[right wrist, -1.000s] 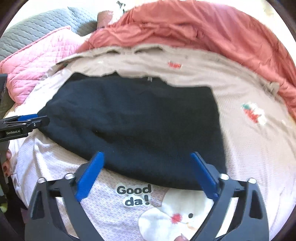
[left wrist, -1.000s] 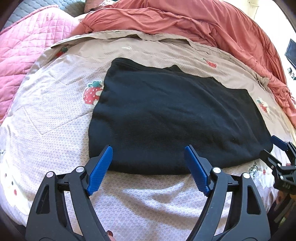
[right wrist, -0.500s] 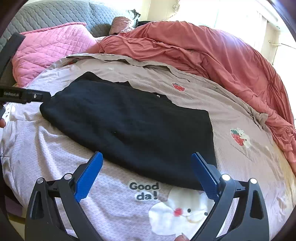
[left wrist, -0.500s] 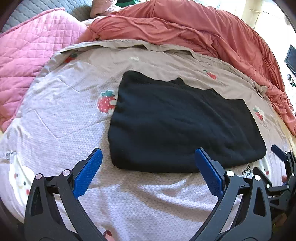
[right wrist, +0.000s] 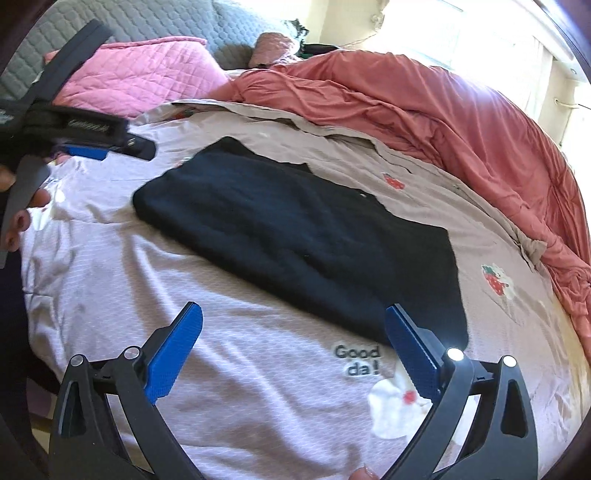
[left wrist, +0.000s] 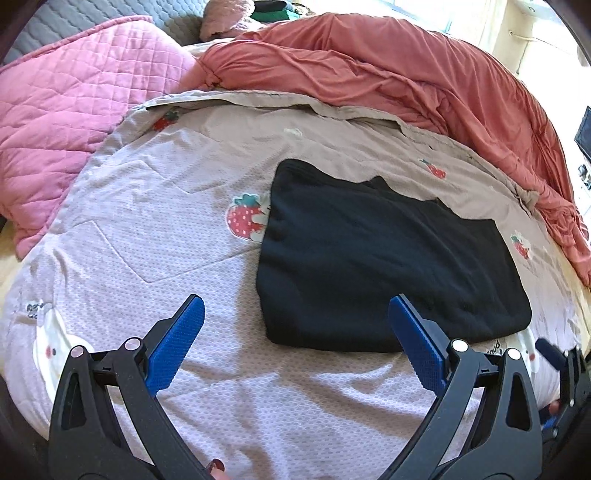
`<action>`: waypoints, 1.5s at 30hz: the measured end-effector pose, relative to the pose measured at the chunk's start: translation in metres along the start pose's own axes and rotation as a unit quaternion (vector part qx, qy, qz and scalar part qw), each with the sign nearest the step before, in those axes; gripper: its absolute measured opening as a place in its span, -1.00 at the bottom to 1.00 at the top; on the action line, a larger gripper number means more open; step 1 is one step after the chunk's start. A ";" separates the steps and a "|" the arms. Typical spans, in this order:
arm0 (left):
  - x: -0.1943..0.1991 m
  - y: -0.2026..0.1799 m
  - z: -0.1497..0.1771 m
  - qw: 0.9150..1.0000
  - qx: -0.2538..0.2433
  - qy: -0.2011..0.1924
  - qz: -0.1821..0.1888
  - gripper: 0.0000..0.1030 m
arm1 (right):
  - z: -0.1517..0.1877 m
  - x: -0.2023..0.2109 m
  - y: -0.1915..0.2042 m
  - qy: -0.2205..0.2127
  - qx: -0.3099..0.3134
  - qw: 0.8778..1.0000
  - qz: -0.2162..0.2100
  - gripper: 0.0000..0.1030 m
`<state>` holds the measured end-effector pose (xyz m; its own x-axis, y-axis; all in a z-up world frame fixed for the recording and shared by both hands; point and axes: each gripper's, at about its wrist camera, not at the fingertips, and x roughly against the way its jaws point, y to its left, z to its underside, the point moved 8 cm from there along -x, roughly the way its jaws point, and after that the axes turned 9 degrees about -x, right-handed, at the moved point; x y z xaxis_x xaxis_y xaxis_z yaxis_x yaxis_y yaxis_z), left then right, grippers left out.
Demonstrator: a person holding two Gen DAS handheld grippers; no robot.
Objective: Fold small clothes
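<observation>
A black garment [left wrist: 388,258] lies folded flat in a rough rectangle on the pale strawberry-print sheet [left wrist: 147,221]; the right wrist view shows it too [right wrist: 295,236]. My left gripper [left wrist: 295,306] hovers open and wide over the sheet by the garment's near left corner, with nothing between its blue pads. My right gripper [right wrist: 293,308] is also open and empty, above the sheet just short of the garment's near edge. Each gripper shows in the other's view: the right one at the lower right [left wrist: 554,350], the left one at the upper left [right wrist: 85,147].
A pink quilted pillow [left wrist: 66,110] lies at the back left and a bunched salmon duvet [left wrist: 406,74] runs along the back and right. A grey padded headboard [right wrist: 147,29] stands behind. A person's hand [right wrist: 22,218] holds the left gripper.
The left gripper's jaws have spread wider and it has drawn back and to the left off the garment's near edge. The right gripper has also backed away and rolled. The garment stays flat.
</observation>
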<state>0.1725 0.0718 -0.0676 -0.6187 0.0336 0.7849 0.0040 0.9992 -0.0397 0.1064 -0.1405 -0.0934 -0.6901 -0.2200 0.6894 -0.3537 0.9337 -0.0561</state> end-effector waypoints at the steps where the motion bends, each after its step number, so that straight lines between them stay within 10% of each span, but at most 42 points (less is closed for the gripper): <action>1: 0.001 0.002 -0.001 1.000 0.000 -0.002 -0.001 0.81 | 0.000 0.001 0.005 0.001 -0.001 1.000 -0.005 0.91; 13: -0.005 0.044 -0.001 1.000 0.027 0.000 -0.016 0.81 | -0.007 -0.007 0.059 0.025 0.005 0.999 -0.046 0.91; 45: -0.051 0.107 -0.042 0.994 0.113 -0.005 0.000 0.81 | -0.045 -0.119 0.129 0.043 0.109 0.993 0.008 0.91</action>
<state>0.2369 0.1778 -0.0857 -0.6264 0.0315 0.7789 -0.1726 0.9688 -0.1779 0.1711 0.0190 -0.1497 -0.6431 -0.1720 0.7463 -0.4776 0.8518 -0.2153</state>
